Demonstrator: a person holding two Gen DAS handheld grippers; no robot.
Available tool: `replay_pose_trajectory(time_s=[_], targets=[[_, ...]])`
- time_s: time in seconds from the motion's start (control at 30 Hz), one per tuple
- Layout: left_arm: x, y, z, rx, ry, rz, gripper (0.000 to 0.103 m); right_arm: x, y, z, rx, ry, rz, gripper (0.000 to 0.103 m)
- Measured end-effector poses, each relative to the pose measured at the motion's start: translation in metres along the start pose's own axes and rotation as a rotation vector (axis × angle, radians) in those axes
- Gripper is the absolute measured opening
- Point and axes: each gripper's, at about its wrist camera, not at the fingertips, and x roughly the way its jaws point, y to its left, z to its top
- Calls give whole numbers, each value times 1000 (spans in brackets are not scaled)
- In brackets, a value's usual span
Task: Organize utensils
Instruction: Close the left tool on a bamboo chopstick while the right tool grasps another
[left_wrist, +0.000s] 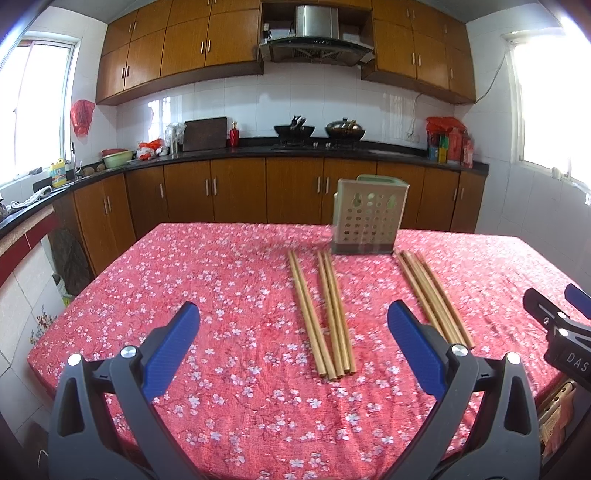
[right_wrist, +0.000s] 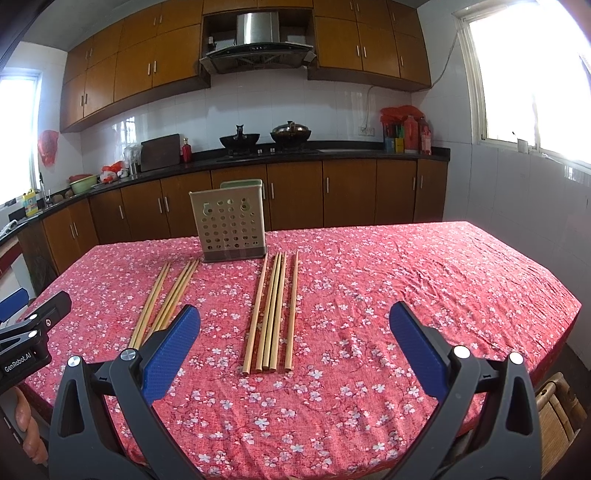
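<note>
Two groups of wooden chopsticks lie flat on the floral cloth, running near to far. The left group (left_wrist: 325, 314) fans slightly toward the far end; the right group (right_wrist: 271, 314) lies roughly parallel. Just beyond them, between the groups, a perforated beige utensil holder (right_wrist: 231, 225) stands upright.

Holder (left_wrist: 365, 216) interior unseen; right chopsticks' (left_wrist: 432, 295) near ends behind left hand-held gripper (left_wrist: 293, 325) finger.

White-tiled wall (left_wrist: 229, 107), wooden cabinets (left_wrist: 184, 48), bright window (right_wrist: 535, 74).
</note>
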Motion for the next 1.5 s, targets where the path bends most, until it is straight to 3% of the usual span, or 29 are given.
replay_pose_trajectory(time_s=[0.33, 0.4, 0.47, 0.53, 0.67, 0.83, 0.97, 1.03, 1.3, 1.5], targets=[[56, 23, -1, -31, 170, 49, 99, 66, -21, 0, 52, 210, -14, 101], [71, 30, 1, -48, 210, 40, 99, 82, -24, 3, 50, 249, -18, 90], [88, 34, 3, -60, 262, 44, 99, 100, -25, 5, 46, 298, -14, 65], [102, 36, 5, -66, 311, 34, 99, 124, -24, 4, 62, 368, 18, 49], [124, 36, 7, -67, 367, 7, 97, 144, -16, 3, 56, 418, 57, 34], [144, 27, 10, -74, 427, -60, 60, 160, -14, -1, 45, 477, 67, 17], [157, 16, 9, -51, 461, -106, 44, 163, -14, -4, 46, 481, 68, 15], [163, 10, 7, -32, 482, -112, 31, 161, -13, -4, 41, 479, 69, 15], [171, 7, 4, -9, 507, -126, 22, 161, -11, -3, 21, 476, 63, 15], [184, 7, 6, 13, 520, -90, 9, 164, -7, -3, -7, 468, 68, 12]])
